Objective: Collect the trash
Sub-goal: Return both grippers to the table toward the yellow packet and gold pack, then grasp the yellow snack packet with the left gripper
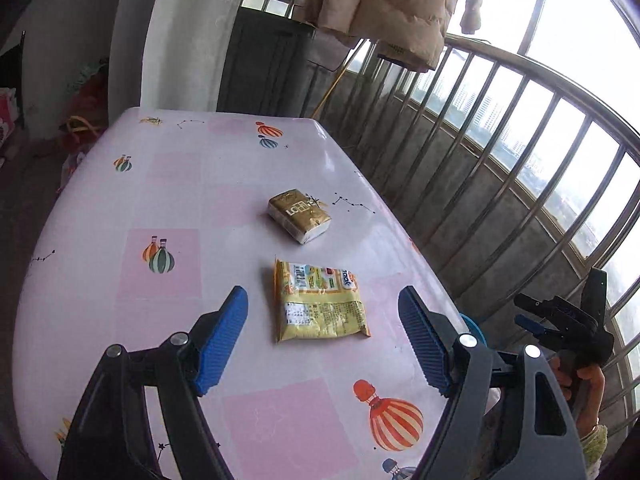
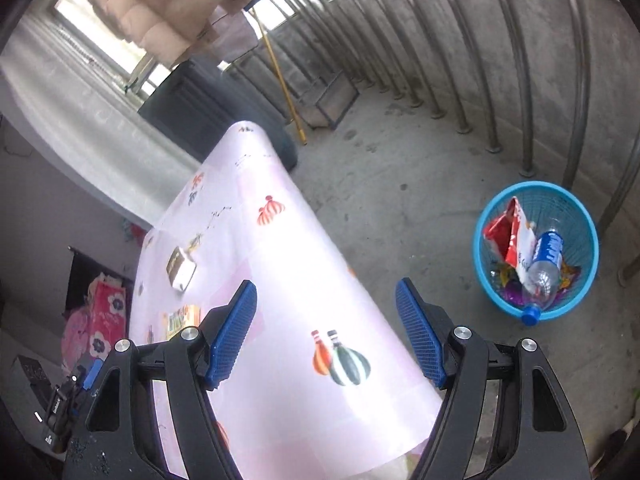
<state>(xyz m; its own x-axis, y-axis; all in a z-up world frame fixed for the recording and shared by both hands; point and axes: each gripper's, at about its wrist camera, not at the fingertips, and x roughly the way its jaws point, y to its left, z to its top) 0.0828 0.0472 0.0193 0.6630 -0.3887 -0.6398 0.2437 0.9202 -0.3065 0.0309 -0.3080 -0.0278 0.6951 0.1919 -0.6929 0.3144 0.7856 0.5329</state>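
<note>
A yellow snack packet (image 1: 320, 302) lies flat on the pink table (image 1: 168, 200). A gold tissue pack (image 1: 299, 215) lies just beyond it. My left gripper (image 1: 323, 312) is open and empty, its blue fingers on either side of the yellow packet and above it. My right gripper (image 2: 326, 320) is open and empty above the table's right edge. In the right wrist view the yellow packet (image 2: 182, 320) and the tissue pack (image 2: 181, 267) lie at the left. A blue bin (image 2: 536, 250) on the floor holds a plastic bottle (image 2: 544, 270) and a red wrapper (image 2: 508, 236).
A metal railing (image 1: 500, 140) and low concrete wall run along the table's right side. A beige jacket (image 1: 388, 4) hangs at the back. A dark cabinet (image 1: 264, 64) stands behind the table. The right gripper's body (image 1: 568, 320) shows at the right of the left wrist view.
</note>
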